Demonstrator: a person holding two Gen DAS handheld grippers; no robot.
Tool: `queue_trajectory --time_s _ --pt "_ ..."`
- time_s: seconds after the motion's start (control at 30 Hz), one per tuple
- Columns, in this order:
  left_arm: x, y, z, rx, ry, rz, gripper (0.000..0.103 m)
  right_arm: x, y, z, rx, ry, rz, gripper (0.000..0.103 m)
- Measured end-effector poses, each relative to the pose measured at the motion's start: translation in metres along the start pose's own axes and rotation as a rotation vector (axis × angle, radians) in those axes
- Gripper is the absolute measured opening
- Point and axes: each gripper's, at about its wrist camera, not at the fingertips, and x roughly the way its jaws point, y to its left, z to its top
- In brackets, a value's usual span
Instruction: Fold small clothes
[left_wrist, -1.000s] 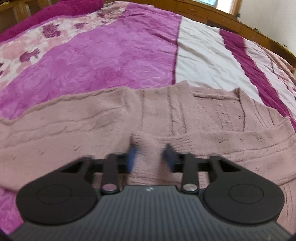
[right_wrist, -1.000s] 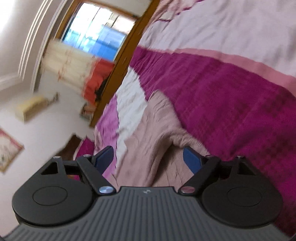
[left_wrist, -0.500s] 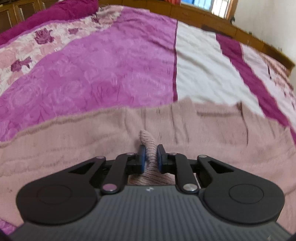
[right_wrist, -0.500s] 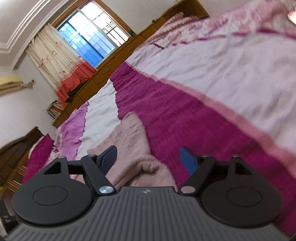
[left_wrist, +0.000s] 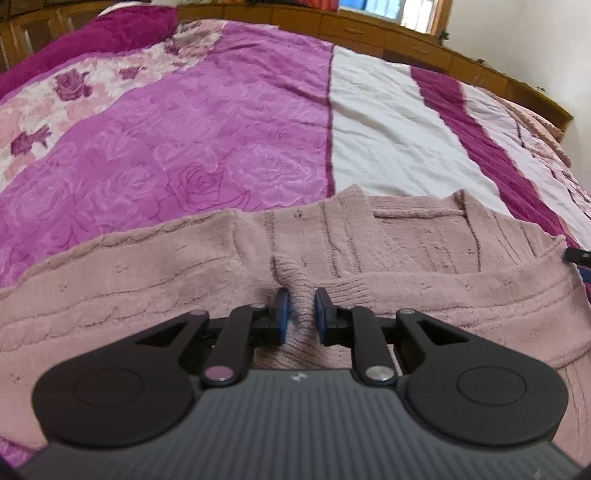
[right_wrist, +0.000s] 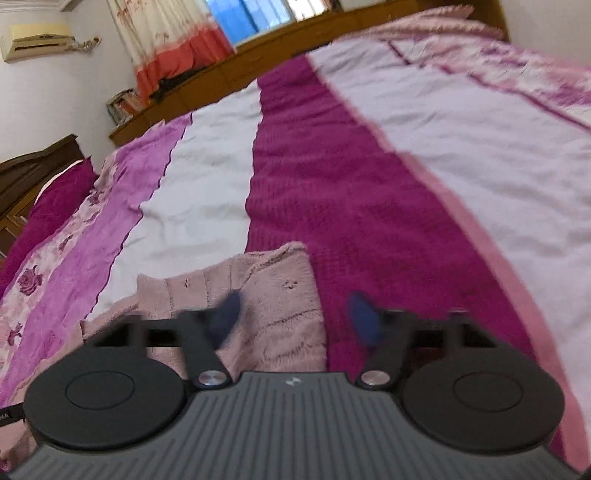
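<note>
A dusty-pink knitted cardigan (left_wrist: 388, 240) lies spread across the bed, sleeves out to both sides. My left gripper (left_wrist: 300, 314) is shut on a pinched fold of its near hem, the knit bunched between the blue pads. In the right wrist view the cardigan's right end (right_wrist: 273, 306) lies on the magenta stripe. My right gripper (right_wrist: 295, 317) is open just above that end, its left pad over the knit, its right pad over the bedspread; it holds nothing. The right gripper's tip (left_wrist: 580, 258) shows at the left wrist view's right edge.
The bedspread (left_wrist: 221, 147) has purple rose, white and magenta stripes. A wooden bed frame (left_wrist: 406, 40) runs along the far side. A window with a curtain (right_wrist: 177, 44), an air conditioner (right_wrist: 37, 38) and stacked books (right_wrist: 123, 105) are beyond the bed.
My left gripper closed on the hem fold, lifted it, then lowered it again. My right gripper swung round and came down level over the cardigan's right end, still open.
</note>
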Motion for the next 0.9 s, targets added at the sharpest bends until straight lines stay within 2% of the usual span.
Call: queue_trajectory --time_s 0.03,0.1,0.17,0.23,0.3,0.37,0.5,0.6,0.63,0.67,0.73,0.83,0.9 --pt "-0.004 -0.001 -0.001 0.008 -0.027 -0.006 0.017 0.003 -0.002 0.001 0.001 0.003 0.014 0.010" --pt "-0.014 -0.004 -0.003 0.028 -0.095 -0.018 0.017 -0.001 0.000 -0.002 -0.036 -0.052 0.027 0.009" --pt "-0.020 -0.009 -0.004 0.047 -0.150 0.001 0.017 -0.008 0.004 -0.005 -0.068 -0.119 -0.010 0.006" --pt "-0.013 -0.011 -0.004 0.059 -0.128 0.039 0.018 -0.010 0.002 -0.004 -0.051 -0.146 -0.042 0.004" --pt "0.000 -0.010 -0.004 0.055 -0.060 0.077 0.020 -0.003 -0.001 -0.003 -0.060 -0.125 -0.064 0.004" --pt "0.008 -0.007 -0.005 0.031 0.003 0.103 0.035 0.005 -0.001 -0.003 -0.085 -0.091 -0.071 0.004" --pt "-0.001 -0.001 -0.005 0.025 0.009 0.092 0.044 -0.005 0.004 -0.005 -0.115 -0.092 -0.083 0.005" --pt "-0.013 0.000 -0.006 0.063 0.018 0.087 0.051 -0.024 0.015 -0.010 -0.172 -0.116 -0.057 0.019" --pt "-0.016 0.000 -0.009 0.085 0.019 0.096 0.053 -0.031 0.018 -0.013 -0.192 -0.121 -0.051 0.028" --pt "-0.017 -0.002 -0.011 0.115 0.029 0.122 0.054 -0.038 0.023 -0.018 -0.219 -0.123 -0.039 0.037" --pt "-0.016 -0.006 -0.016 0.164 0.044 0.183 0.054 -0.048 0.030 -0.028 -0.273 -0.122 -0.027 0.048" --pt "-0.015 -0.004 -0.023 0.174 0.034 0.198 0.056 -0.047 0.040 -0.046 -0.372 -0.086 -0.040 0.049" --pt "-0.015 -0.002 -0.023 0.152 0.033 0.200 0.056 -0.034 0.043 -0.055 -0.417 -0.033 -0.083 0.049"
